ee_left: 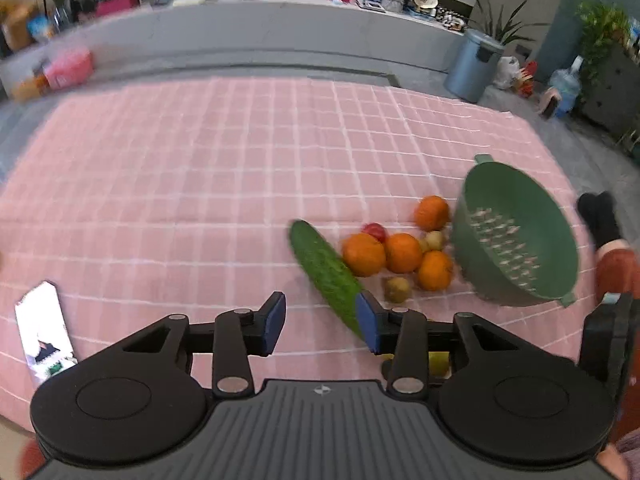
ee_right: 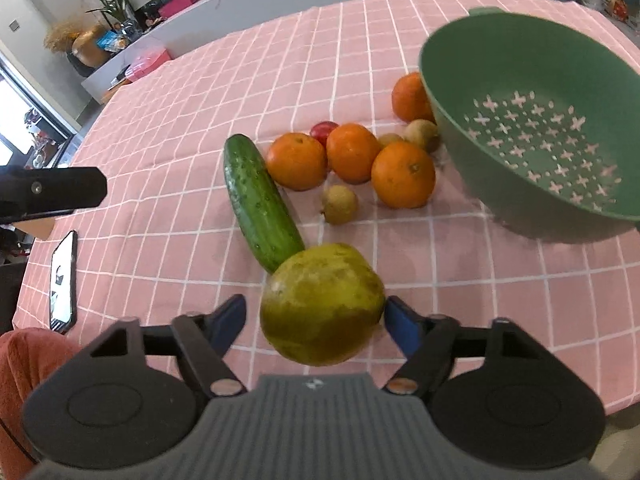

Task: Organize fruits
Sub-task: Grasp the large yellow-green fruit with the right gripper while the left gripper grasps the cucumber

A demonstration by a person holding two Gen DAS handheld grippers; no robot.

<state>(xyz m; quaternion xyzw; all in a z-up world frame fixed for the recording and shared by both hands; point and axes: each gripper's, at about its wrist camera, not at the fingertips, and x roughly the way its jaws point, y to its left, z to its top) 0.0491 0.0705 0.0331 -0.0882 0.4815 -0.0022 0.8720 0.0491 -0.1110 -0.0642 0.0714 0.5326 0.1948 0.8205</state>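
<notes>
R claw (ee_right: 316, 322): jaws flank yellow-green fruit (ee_right: 322, 304), contact unclear | L claw (ee_left: 320, 322): open, empty, over tabletop (ee_left: 200, 184) | cucumber (ee_right: 260, 204), oranges (ee_right: 402, 174) just beyond fruit | green colander (ee_right: 540, 128) far right, empty

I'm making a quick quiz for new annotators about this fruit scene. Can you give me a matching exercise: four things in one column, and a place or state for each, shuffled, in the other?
Things:
1. cucumber
2. green colander
3. big yellow-green fruit
4. phone

Places or states:
A. between the right gripper's fingers
B. flat on the cloth near its left edge in the right wrist view
C. empty, to the right of the fruit pile
D. lying lengthwise along the left side of the oranges

Pairs: 1-D, 2-C, 3-A, 4-B
</notes>
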